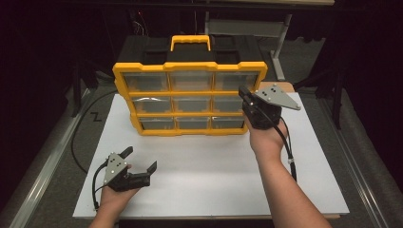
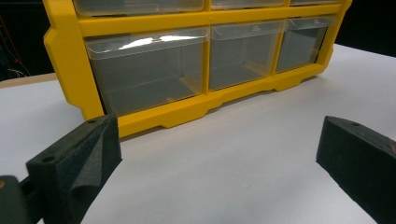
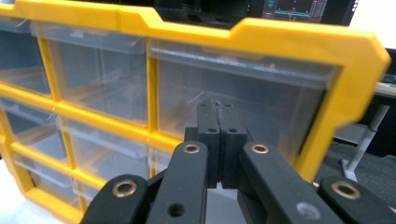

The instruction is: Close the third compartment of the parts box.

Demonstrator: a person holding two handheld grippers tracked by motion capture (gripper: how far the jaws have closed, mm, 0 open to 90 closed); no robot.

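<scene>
Reaching up at centre right of the frame, the right tool (image 1: 245, 93) is clenched empty against the organizer (image 1: 190, 97); the left tool (image 1: 140, 160) rests released at lower left on the tabletop (image 1: 214, 166).

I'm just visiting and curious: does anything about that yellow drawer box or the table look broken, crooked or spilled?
Nothing stands out. The drawer box stands upright on the white board, its clear drawers pushed in, and nothing is spilled.

The yellow drawer organizer (image 1: 190, 97) blocks the far side; bare white board (image 1: 204, 166) before it lies open.
</scene>
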